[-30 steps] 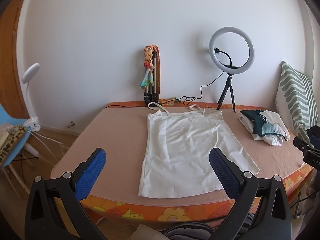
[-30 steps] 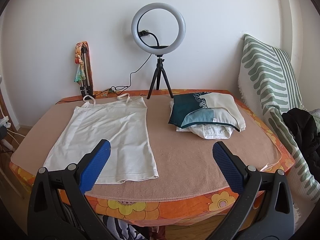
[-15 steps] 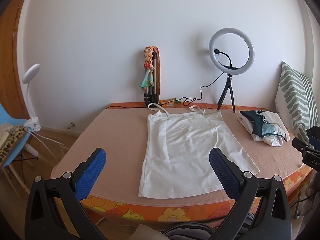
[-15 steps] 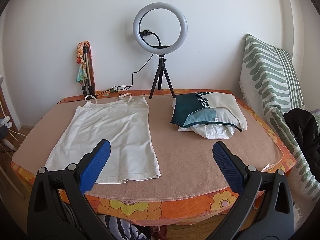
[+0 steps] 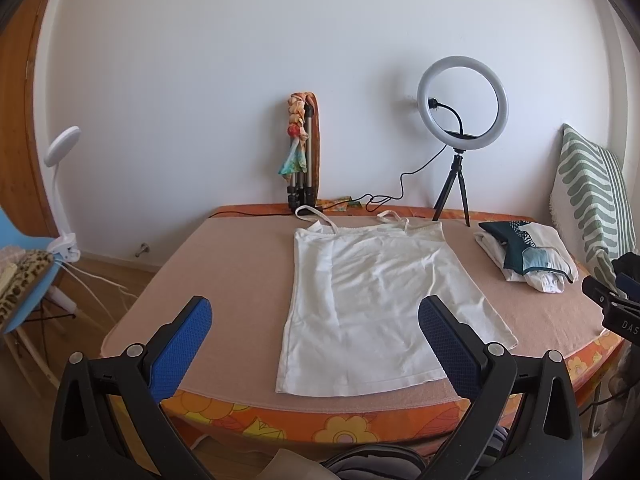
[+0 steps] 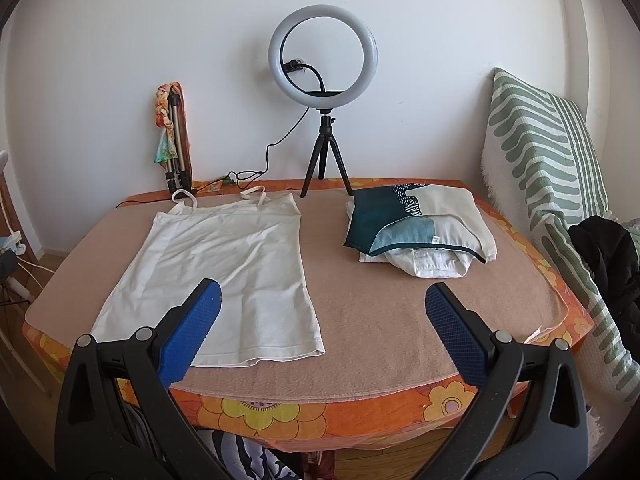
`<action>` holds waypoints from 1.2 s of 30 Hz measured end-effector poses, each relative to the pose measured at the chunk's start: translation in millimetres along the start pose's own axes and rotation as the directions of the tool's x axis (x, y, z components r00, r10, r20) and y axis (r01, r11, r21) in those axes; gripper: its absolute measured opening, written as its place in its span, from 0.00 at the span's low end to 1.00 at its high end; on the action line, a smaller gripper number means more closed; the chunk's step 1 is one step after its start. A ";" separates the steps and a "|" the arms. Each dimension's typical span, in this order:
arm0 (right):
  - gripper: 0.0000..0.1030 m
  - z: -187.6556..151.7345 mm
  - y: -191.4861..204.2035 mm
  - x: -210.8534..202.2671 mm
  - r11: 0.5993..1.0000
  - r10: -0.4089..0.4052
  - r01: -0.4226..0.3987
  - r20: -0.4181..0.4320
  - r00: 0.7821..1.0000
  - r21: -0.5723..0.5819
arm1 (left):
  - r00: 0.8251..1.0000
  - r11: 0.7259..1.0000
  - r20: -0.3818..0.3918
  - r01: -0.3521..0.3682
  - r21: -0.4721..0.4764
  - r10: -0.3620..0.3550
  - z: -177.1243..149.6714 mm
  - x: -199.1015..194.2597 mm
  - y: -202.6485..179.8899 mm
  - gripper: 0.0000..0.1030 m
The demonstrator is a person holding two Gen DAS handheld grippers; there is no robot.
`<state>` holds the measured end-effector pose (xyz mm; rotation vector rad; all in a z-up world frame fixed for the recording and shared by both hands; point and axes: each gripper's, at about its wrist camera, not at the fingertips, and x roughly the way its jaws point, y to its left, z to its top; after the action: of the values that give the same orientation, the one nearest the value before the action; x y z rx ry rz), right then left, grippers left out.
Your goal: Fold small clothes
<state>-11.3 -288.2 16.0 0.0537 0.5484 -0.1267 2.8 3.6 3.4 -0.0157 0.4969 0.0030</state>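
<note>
A white strappy top [image 5: 380, 300] lies flat on the tan blanket of the table [image 5: 232, 280], straps toward the wall. It also shows in the right wrist view [image 6: 224, 276]. My left gripper [image 5: 314, 344] is open and empty, held in front of the table's near edge by the top's hem. My right gripper [image 6: 322, 332] is open and empty, held before the near edge, right of the top. Its black and blue tip [image 5: 612, 304] shows at the right edge of the left wrist view.
A pile of folded clothes [image 6: 420, 232] sits at the back right of the table. A ring light on a tripod [image 6: 323, 92] and a folded tripod [image 6: 176, 140] stand by the wall. A striped cushion [image 6: 552, 184] leans at the right. A blue chair [image 5: 24, 280] stands left.
Both grippers have drifted only slightly; the right wrist view has shifted a little to the left. Nothing on the table has moved.
</note>
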 end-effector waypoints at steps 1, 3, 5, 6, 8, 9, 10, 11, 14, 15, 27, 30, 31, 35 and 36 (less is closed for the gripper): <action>1.00 -0.1 0.1 0.0 1.000 -0.001 0.001 0.001 1.000 0.000 | 1.000 1.000 0.001 -0.001 0.000 0.001 -0.5 -0.2 -0.4 1.00; 1.00 0.0 0.0 0.0 1.000 0.000 0.000 0.000 1.000 0.000 | 1.000 1.000 0.001 -0.001 0.000 0.001 -0.3 -0.2 0.0 1.00; 1.00 0.1 0.6 0.1 1.000 0.000 0.000 0.001 1.000 0.000 | 1.000 1.000 0.000 0.000 0.000 0.000 -0.4 -0.1 -0.1 1.00; 1.00 0.2 1.1 0.2 1.000 0.000 0.000 0.001 1.000 0.000 | 1.000 1.000 0.000 0.000 0.000 0.000 -0.6 -0.1 -0.1 1.00; 1.00 0.1 0.7 0.2 1.000 0.001 -0.001 0.001 1.000 0.001 | 1.000 1.000 0.000 0.000 -0.001 0.000 -0.8 -0.3 -0.3 1.00; 1.00 -0.1 0.5 0.2 1.000 0.002 -0.002 0.000 1.000 0.001 | 1.000 1.000 0.000 0.003 -0.003 -0.003 -0.6 -0.4 -0.2 1.00; 1.00 0.2 2.0 0.4 1.000 0.003 -0.003 -0.001 1.000 0.000 | 1.000 1.000 -0.001 0.004 -0.004 -0.004 -0.4 -0.3 0.0 1.00; 1.00 0.1 4.2 1.1 1.000 0.004 -0.004 -0.001 1.000 -0.001 | 1.000 1.000 -0.001 0.003 -0.005 -0.003 -0.3 -0.3 0.1 1.00; 1.00 0.1 4.3 1.3 1.000 0.004 -0.004 -0.002 1.000 -0.001 | 1.000 1.000 0.000 0.003 -0.003 -0.003 -0.8 -0.5 0.0 1.00; 1.00 0.0 4.6 1.3 1.000 0.004 -0.004 -0.002 1.000 -0.001 | 1.000 1.000 0.000 0.004 -0.003 -0.004 -0.8 -0.5 -0.1 1.00; 1.00 0.0 6.1 2.2 1.000 0.005 -0.005 -0.002 1.000 -0.002 | 1.000 1.000 -0.004 0.000 0.002 0.000 -2.6 0.6 -0.7 1.00; 1.00 0.0 6.1 2.3 1.000 0.005 -0.005 -0.001 1.000 -0.003 | 1.000 1.000 -0.008 -0.004 0.005 0.004 -4.1 2.0 -1.0 1.00; 1.00 -0.1 7.0 2.6 1.000 0.004 -0.004 0.000 1.000 -0.005 | 1.000 1.000 -0.009 -0.009 0.008 0.009 -4.5 2.7 -0.9 1.00; 1.00 1.5 16.8 4.8 1.000 0.007 -0.006 0.006 1.000 -0.022 | 0.999 1.000 -0.027 -0.027 -0.004 0.027 -7.2 8.2 5.4 1.00; 1.00 2.2 17.9 5.9 1.000 0.010 -0.010 0.008 1.000 -0.026 | 0.999 1.000 -0.031 -0.030 -0.009 0.030 -7.8 9.7 7.5 1.00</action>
<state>-2.8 -271.2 15.0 0.0310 0.5414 -0.1103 7.5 11.0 -8.3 -0.0176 0.5280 0.0343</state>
